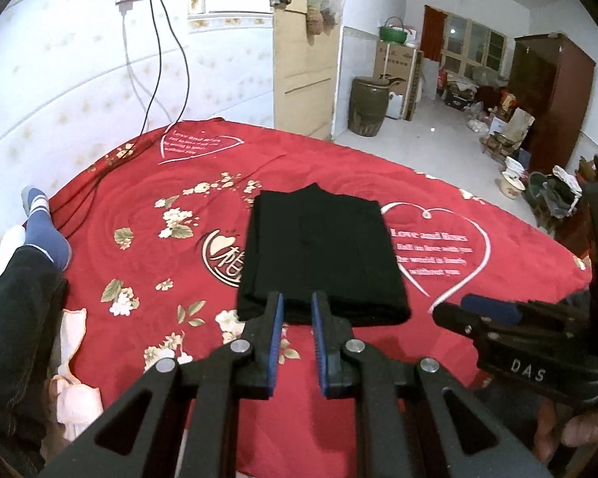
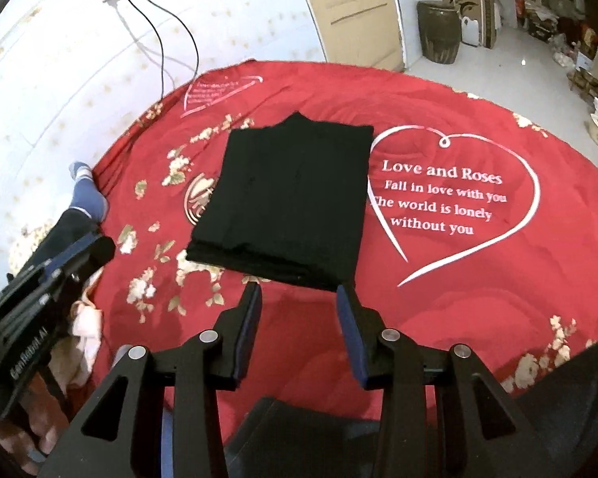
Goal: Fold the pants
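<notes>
Black folded cloth pants (image 2: 287,203), frame centre, on red bedspread (image 2: 458,298); left gripper (image 1: 298,298) narrow, right gripper (image 2: 297,290) wide, both empty. Risk: snagging near edge unfolds stack.

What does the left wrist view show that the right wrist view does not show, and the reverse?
Only the left wrist view shows the dark wooden wardrobe, the green basket on a cardboard box, and the right gripper seen from the side. Only the right wrist view shows the heart text sharply enough to read and the left gripper from the side. Both show the folded black pants lying flat on the red bedspread, free of both open grippers, and also the brown jar and a foot in a blue sock.
</notes>
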A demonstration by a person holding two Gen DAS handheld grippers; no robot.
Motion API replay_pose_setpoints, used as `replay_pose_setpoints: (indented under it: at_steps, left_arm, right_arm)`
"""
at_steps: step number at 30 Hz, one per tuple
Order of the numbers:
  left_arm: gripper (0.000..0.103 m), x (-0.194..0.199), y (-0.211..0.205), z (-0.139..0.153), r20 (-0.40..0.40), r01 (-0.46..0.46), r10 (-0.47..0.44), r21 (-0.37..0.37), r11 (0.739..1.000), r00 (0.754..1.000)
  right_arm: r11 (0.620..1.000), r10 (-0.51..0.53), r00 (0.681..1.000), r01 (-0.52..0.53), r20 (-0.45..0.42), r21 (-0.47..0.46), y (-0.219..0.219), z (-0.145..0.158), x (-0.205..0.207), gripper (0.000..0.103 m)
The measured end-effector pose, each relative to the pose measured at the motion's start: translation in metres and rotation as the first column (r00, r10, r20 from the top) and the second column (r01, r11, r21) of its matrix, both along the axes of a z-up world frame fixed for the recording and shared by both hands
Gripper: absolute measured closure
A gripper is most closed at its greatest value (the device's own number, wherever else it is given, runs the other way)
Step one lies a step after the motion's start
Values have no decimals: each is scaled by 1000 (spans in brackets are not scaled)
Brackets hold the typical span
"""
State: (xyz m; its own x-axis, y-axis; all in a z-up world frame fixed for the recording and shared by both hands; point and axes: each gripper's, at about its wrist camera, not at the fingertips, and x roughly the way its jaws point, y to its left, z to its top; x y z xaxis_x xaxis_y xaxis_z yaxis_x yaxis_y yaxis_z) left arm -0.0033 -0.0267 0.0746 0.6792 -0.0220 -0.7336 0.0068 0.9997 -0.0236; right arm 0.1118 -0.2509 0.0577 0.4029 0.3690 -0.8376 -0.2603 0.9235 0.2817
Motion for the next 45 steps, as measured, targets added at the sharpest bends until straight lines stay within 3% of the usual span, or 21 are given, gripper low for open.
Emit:
replay_pose_setpoints:
  at_steps: [3, 5, 10, 23, 32, 45]
  left_arm:
    - [85, -7, -4, 6, 5, 12, -12, 7, 1000, 1000]
    - [79, -11, -6, 8, 8, 14, -14, 6, 1000, 1000]
    - [76, -10, -10, 9, 5, 23, -23, 6, 1000, 1000]
    - [76, 29, -42, -29, -103, 106, -105, 0, 994, 989]
    - [76, 69, -58, -50, -153, 127, -125, -1, 992, 980]
    - [76, 109, -47, -74, -181, 105, -104, -3, 994, 978]
  right_arm:
    - [1000, -2, 1000, 1, 24, 25, -4, 12, -7, 56]
    - [999, -1, 999, 0, 40, 39, -5, 19, -10, 55]
    - [998, 6, 999, -10, 51, 63, -3, 24, -10, 55]
    - [996, -83, 996, 84, -8, 44, -41, 1, 21, 54]
    - [986, -140, 987, 146, -73, 82, -70, -15, 58, 54]
    - [981, -110, 982, 132, -156, 144, -58, -46, 107, 54]
